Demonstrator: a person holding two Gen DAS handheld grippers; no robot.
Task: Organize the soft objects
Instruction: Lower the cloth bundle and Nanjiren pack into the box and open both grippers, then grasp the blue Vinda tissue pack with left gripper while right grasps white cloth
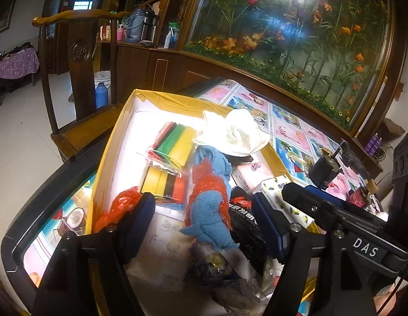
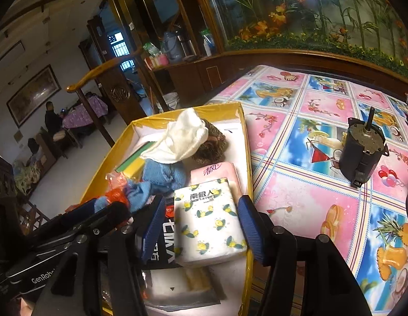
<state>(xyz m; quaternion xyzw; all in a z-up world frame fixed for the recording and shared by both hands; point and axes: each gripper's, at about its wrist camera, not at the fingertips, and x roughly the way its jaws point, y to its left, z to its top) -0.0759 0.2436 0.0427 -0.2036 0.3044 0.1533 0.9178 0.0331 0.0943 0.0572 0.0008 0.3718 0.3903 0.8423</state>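
A yellow-rimmed box (image 1: pixel 109 158) (image 2: pixel 246 137) with a white inside holds the soft things. A blue towel partly wrapped in a red plastic bag (image 1: pixel 209 205) lies between the fingers of my left gripper (image 1: pixel 204 218); the pads stand off it, so the gripper is open. A lemon-print tissue pack (image 2: pixel 209 221) rests in the box between the fingers of my right gripper (image 2: pixel 202 225). A gap shows on its left side, so this gripper is open too. A white cloth (image 1: pixel 233 134) (image 2: pixel 177 139) is draped further back, above a pink tissue pack (image 2: pixel 214 171).
Coloured flat packets (image 1: pixel 175 144) and a black printed pouch (image 1: pixel 243 210) also lie in the box. A dark motor (image 2: pixel 362 150) stands on the patterned tablecloth (image 2: pixel 309 197) to the right. A wooden chair (image 1: pixel 80 52) stands behind the box, and people sit far off at the left.
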